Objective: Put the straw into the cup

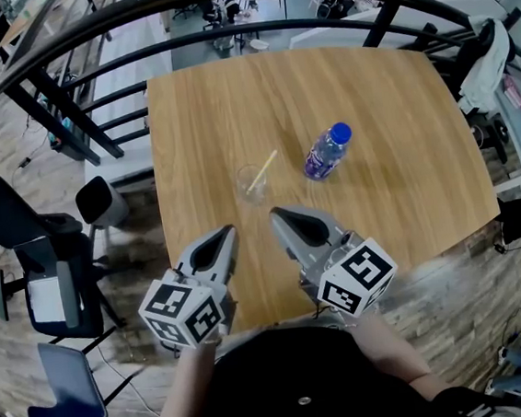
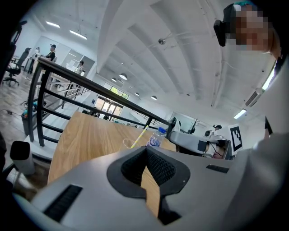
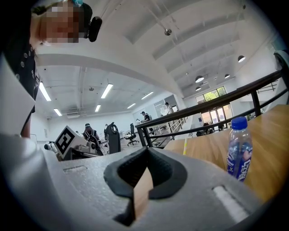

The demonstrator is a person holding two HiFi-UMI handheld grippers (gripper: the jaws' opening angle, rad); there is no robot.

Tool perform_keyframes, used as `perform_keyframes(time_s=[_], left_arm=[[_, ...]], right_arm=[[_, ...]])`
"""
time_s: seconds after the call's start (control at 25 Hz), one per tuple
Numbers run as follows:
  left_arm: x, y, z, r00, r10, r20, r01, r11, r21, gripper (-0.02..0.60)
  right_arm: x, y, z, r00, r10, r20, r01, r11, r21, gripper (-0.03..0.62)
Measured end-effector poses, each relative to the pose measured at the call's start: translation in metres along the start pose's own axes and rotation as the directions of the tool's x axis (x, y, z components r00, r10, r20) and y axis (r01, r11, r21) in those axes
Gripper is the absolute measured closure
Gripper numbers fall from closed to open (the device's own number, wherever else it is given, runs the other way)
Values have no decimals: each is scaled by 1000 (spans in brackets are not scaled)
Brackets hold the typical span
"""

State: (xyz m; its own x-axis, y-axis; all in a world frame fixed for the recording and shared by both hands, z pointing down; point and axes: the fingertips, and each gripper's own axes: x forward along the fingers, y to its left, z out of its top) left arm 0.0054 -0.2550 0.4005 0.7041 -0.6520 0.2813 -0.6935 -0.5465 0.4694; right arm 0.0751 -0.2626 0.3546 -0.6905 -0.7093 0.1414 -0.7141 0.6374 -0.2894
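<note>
We see the yellow straw point(image 1: 262, 171) leaning inside the clear cup point(image 1: 250, 184) on the wooden surface point(image 1: 395, 170). A blue bottle point(image 1: 328, 151) stands near the cup. Our left hand-held gripper point(image 1: 229, 229) and right hand-held gripper point(image 1: 275, 214) hang over the near edge. Both are clenched tight, with nothing in them.

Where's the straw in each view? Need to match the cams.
Head view: straw mid-table, leaning in the clear cup, left of the bottle.
Left gripper view: straw just below centre, slanting up, left of the bottle.
Right gripper view: only a short tip, right of centre, left of the bottle.
Shared landmark: the blue-capped bottle.
</note>
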Motion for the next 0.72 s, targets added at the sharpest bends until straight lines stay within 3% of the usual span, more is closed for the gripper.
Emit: perform_keyframes(time_s=[0.72], left_arm=[[4,1,-4,1000,-1,-23,1,1000,4,563]], right_arm=[[0,-8,-6,999,-10,-37,10,1000,-6,595]])
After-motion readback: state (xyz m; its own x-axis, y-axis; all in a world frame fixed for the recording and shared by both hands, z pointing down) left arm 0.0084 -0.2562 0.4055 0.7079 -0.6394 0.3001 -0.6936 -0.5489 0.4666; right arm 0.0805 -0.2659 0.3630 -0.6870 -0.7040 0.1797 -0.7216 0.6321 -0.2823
